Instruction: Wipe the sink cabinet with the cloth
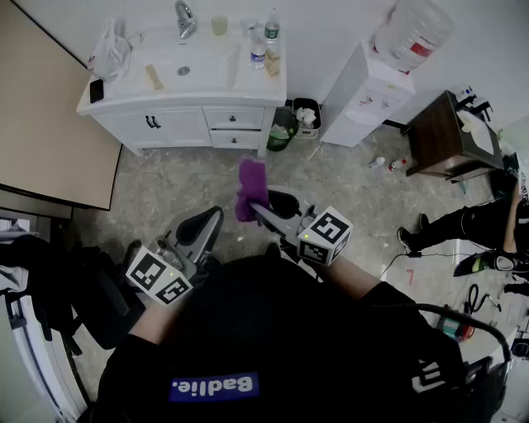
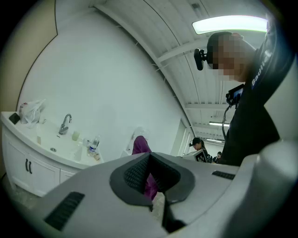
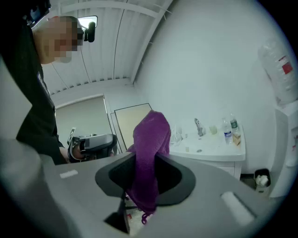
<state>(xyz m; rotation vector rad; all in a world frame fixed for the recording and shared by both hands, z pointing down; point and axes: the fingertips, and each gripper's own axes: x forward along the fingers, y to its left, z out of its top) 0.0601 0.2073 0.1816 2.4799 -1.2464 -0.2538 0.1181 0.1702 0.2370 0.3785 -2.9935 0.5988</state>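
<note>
The white sink cabinet (image 1: 178, 103) stands against the far wall, well ahead of both grippers; it also shows as the cabinet (image 2: 32, 160) and the cabinet (image 3: 212, 152) in the two gripper views. A purple cloth (image 1: 250, 188) hangs over the floor, clamped in my right gripper (image 1: 259, 209). In the right gripper view the cloth (image 3: 150, 153) stands up between the jaws of the gripper (image 3: 143, 188). My left gripper (image 1: 210, 218) is held beside it to the left, shut with nothing in it. From the left gripper (image 2: 150, 182) the cloth (image 2: 139, 145) shows just beyond the jaws.
On the countertop are a faucet (image 1: 185, 18), a cup (image 1: 218, 25), bottles (image 1: 259, 51), a plastic bag (image 1: 109, 49) and a phone (image 1: 97, 90). Bins (image 1: 283, 128) and a water dispenser (image 1: 372, 83) stand right of the cabinet. A dark table (image 1: 450, 136) and a person's legs (image 1: 463, 223) are at right.
</note>
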